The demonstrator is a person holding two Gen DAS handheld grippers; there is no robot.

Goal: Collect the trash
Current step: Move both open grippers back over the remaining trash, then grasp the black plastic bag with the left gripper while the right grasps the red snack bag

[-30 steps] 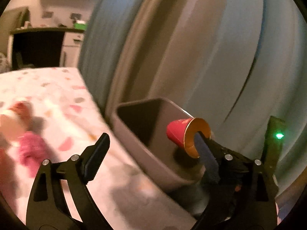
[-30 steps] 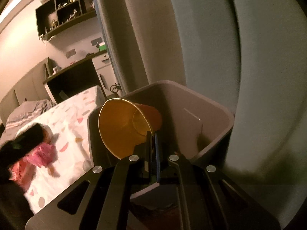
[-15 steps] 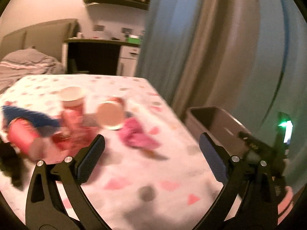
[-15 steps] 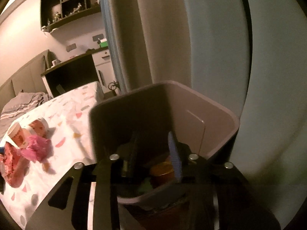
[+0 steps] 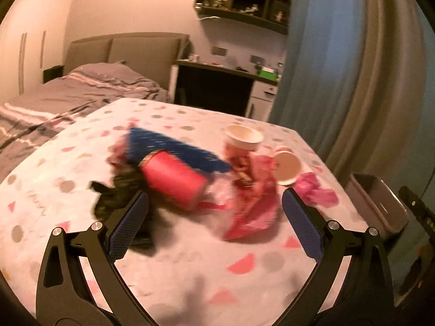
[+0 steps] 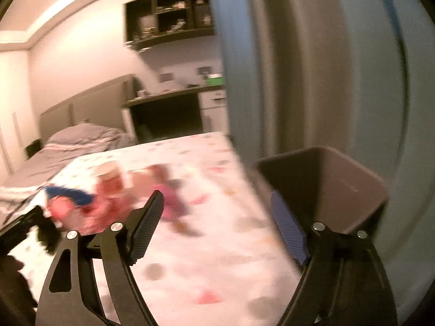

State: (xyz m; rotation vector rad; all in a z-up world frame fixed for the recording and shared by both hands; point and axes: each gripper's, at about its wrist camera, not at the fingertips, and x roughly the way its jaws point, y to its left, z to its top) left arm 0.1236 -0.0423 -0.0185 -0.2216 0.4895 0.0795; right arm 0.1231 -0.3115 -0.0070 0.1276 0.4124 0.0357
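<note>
With nothing between its wide-spread jaws, the left gripper [image 5: 214,220] is nearer to the red cup [image 5: 174,182], which lies on its side just beyond, axis running far-left to near-right; the right gripper [image 6: 217,225], jaws just opened and empty, is beside the bin [image 6: 339,184].

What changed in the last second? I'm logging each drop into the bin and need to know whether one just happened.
The right hand-held gripper let go of the red cup: it was pinched at the rim over the bin, and the jaws have just been opening, now empty. The left hand-held gripper, open and empty throughout, swung from the bin toward the trash on the table. That trash was untouched.
</note>
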